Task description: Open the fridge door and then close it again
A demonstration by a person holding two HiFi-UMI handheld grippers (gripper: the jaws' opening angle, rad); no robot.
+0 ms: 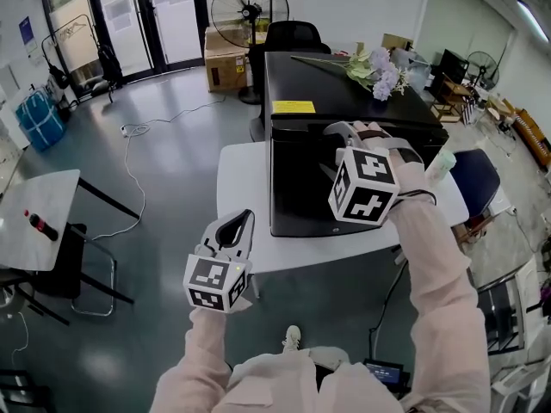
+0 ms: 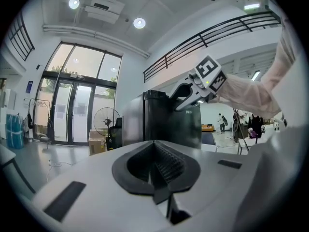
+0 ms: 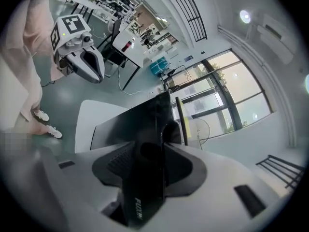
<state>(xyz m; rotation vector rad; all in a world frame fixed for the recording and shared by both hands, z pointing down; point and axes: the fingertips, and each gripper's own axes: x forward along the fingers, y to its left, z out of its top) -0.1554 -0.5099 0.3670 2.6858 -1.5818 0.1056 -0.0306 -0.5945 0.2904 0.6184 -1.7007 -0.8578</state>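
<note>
A person in pale pink sleeves stands over a black fridge that sits on a white table in the middle of the head view. The right gripper reaches down to the top edge of the fridge door, right of centre. In the right gripper view the dark door edge runs straight between the jaws, which are clamped on it from both sides. From these angles it cannot be told whether the door stands ajar.

The left gripper hangs in the lower left of the head view, in front of the table's near edge and clear of the fridge. Its jaws are pressed together with nothing between them, as the left gripper view shows.

A yellow sticker lies on the fridge top near its front left corner, and a spray of pale flowers rests toward the back right. Behind the fridge, in the upper part of the frame, are a black chair, a standing fan and a cardboard box on the grey floor.
</note>
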